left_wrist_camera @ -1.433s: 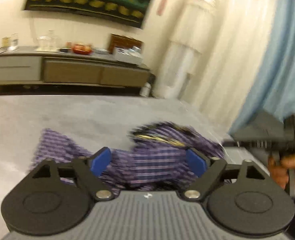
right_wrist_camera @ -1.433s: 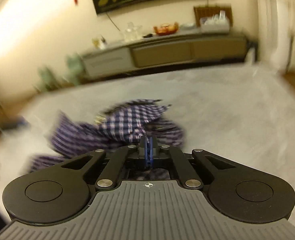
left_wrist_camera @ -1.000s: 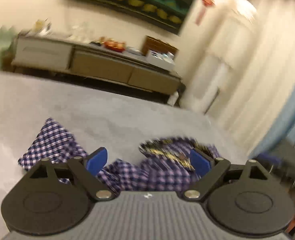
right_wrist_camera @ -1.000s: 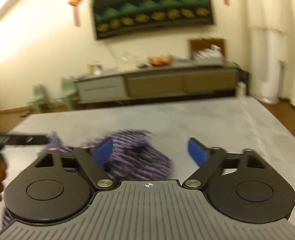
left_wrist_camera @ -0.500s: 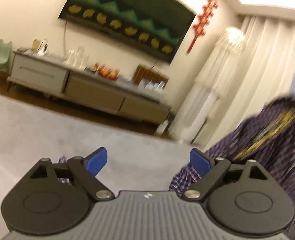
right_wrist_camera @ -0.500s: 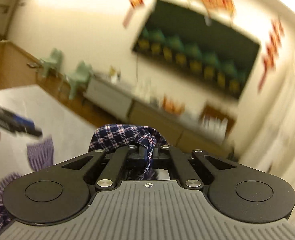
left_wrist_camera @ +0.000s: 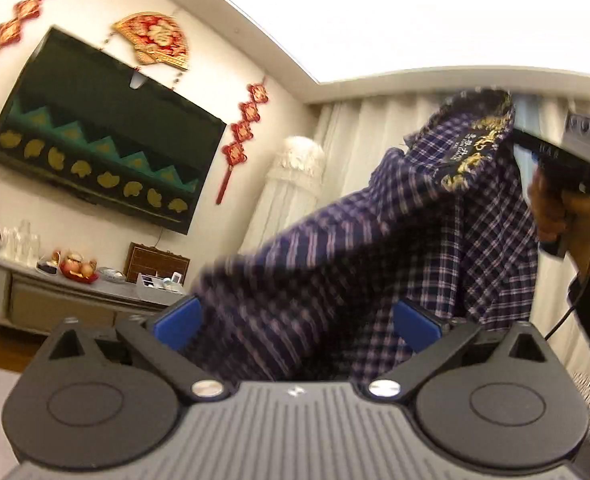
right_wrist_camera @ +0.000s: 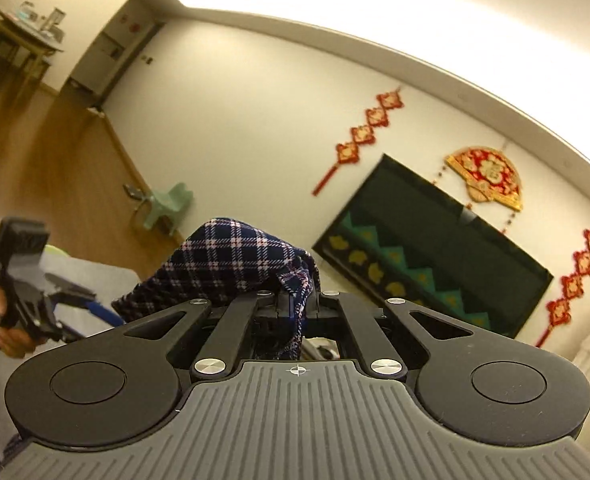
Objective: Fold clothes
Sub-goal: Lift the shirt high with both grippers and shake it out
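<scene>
Shirt (left_wrist_camera: 375, 264) hangs in the air with its collar edge pinched in the right gripper (right_wrist_camera: 297, 306), its loose lower folds draping between the spread fingers of the left gripper (left_wrist_camera: 297, 322).

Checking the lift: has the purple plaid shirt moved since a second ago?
Yes. The purple plaid shirt has gone up off the grey surface; it now hangs in front of the white curtain, clamped in the right gripper.
</scene>
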The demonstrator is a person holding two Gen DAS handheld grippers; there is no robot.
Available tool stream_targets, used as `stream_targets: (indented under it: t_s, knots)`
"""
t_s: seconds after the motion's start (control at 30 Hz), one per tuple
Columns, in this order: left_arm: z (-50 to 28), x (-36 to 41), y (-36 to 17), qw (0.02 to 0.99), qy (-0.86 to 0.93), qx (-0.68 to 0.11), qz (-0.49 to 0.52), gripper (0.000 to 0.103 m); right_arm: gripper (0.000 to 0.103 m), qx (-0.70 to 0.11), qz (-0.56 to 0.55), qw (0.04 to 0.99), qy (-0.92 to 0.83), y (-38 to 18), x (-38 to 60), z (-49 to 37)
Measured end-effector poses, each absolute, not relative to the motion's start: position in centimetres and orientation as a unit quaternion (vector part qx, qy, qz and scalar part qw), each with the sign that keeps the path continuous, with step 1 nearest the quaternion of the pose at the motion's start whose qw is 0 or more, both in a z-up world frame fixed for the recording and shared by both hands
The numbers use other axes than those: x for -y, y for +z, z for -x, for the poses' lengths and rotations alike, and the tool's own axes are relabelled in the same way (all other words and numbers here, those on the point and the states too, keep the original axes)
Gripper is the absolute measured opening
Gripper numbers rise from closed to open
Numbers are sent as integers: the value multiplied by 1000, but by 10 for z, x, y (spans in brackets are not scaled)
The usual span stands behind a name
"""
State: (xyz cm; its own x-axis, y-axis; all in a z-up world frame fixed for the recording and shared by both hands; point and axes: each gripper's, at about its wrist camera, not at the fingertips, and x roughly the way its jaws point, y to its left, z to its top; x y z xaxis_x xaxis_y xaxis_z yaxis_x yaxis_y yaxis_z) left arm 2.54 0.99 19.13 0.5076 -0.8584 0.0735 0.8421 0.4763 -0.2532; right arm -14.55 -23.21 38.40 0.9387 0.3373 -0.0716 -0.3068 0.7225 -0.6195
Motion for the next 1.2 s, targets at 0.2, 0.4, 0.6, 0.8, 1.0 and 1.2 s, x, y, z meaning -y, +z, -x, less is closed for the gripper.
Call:
stream_targets:
  t_s: [0.2,0.4,0.6,0.8,1.0,1.2]
  knots:
    - [-21,35,181,838,-540,-54,62,103,0,6,325,925,194,361,242,148]
    - [-25,109,176,837,-543,-46,-41,32,0,3,314,927,204,355,261,157]
    - [-41,55,216,847,-528,-34,59,2,0,8,285,944,166,353,304,168]
    - [47,-10,341,884,-461,76,5,2,0,84,248,948,182,364,318,211]
    - [152,-34,422,911,-389,123,-59,3,1,190,203,931,235,402,314,259]
    - [185,-45,430,926,-348,127,-76,7,1,203,151,924,286,429,319,244]
